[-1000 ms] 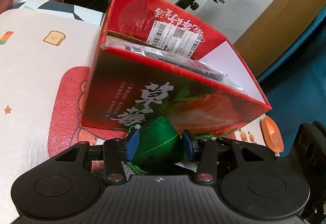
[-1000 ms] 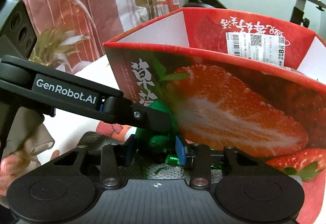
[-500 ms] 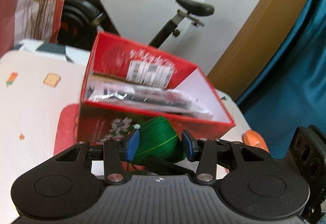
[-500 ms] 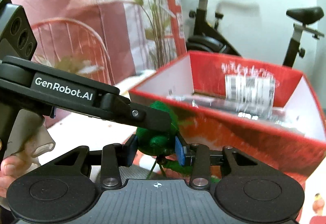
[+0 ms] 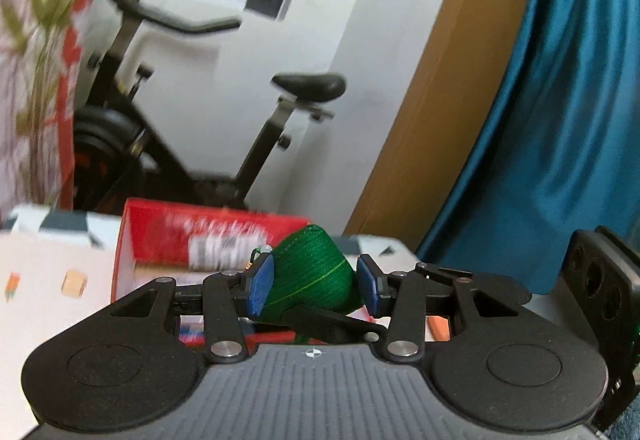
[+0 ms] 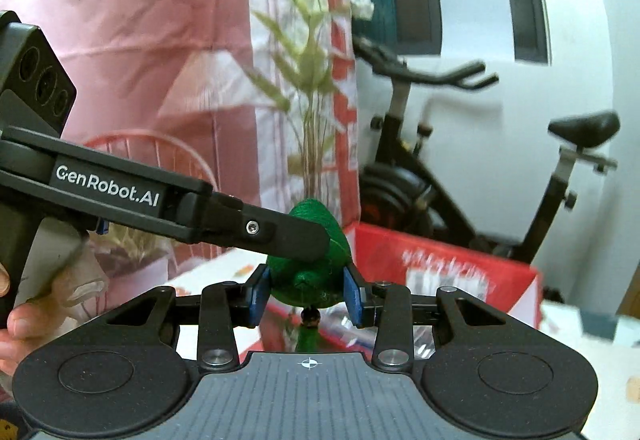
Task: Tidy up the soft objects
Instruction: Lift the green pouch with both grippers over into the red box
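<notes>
A green thread-wrapped soft cone [image 5: 312, 272] hangs in the air, gripped from two sides. My left gripper [image 5: 315, 290] is shut on it, blue pads pressing both flanks. My right gripper [image 6: 306, 294] is shut on the same green cone [image 6: 316, 280]; a beaded tassel [image 6: 310, 324] dangles beneath it. One black finger [image 6: 288, 236] of the left gripper crosses over the cone in the right wrist view. The red strawberry box [image 5: 160, 236] stands open below and beyond the cone, also seen as the red box [image 6: 440, 252] to the right, with plastic-wrapped items inside.
An exercise bike [image 5: 256, 143] stands behind the box against a white wall. A blue curtain [image 5: 560, 119] and a wooden door frame [image 5: 420, 99] are at the right. A pink patterned curtain [image 6: 140, 39] hangs at the left. A hand [image 6: 24, 320] holds the left gripper's handle.
Both grippers have risen together with the green cone. The red box has dropped low in both views, and the cone now sits above its rim instead of in front of its side wall.
</notes>
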`<state>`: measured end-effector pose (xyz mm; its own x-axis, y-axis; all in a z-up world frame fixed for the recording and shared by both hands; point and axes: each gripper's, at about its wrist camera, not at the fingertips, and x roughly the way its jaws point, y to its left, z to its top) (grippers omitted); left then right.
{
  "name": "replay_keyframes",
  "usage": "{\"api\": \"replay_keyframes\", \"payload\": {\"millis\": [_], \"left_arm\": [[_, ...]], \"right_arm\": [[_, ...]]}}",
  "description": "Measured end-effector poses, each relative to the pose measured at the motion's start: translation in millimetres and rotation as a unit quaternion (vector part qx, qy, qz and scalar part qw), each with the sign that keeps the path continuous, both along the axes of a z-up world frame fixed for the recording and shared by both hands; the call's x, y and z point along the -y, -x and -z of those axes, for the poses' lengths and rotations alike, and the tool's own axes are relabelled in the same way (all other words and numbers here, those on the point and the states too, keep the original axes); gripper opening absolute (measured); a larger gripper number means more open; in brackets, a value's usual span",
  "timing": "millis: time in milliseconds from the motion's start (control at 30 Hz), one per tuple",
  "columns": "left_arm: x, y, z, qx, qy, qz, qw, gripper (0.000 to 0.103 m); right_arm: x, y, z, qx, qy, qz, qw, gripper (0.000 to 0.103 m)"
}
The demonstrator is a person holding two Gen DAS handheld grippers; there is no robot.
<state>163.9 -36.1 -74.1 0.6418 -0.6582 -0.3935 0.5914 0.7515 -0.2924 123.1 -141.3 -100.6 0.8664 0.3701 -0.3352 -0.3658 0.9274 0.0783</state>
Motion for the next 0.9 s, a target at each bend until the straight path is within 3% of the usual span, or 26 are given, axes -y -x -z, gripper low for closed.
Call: {"api": "replay_keyframes", "payload": {"millis": [267, 400, 667, 900], "left_arm": [[39, -16, -34, 0.062, -0.005, 0.022, 0.9978, 0.047], [54, -29, -42, 0.07, 0.004, 0.036, 0.9969, 0.047], [67, -65, -31, 0.019, 0.02, 0.048, 0.9984, 0.047], [77, -77, 9, -0.05, -0.004, 0.074, 0.996, 0.047]], "right_arm": [[29, -10, -48, 0.058, 0.025, 0.015, 0.998, 0.036], [45, -19, -59, 0.087, 0.042, 0.029, 0.995, 0.036], [70, -53, -58, 0.079, 0.049, 0.044, 0.995, 0.036], [90, -69, -25, 0.013, 0.007, 0.046, 0.999, 0.036]]}}
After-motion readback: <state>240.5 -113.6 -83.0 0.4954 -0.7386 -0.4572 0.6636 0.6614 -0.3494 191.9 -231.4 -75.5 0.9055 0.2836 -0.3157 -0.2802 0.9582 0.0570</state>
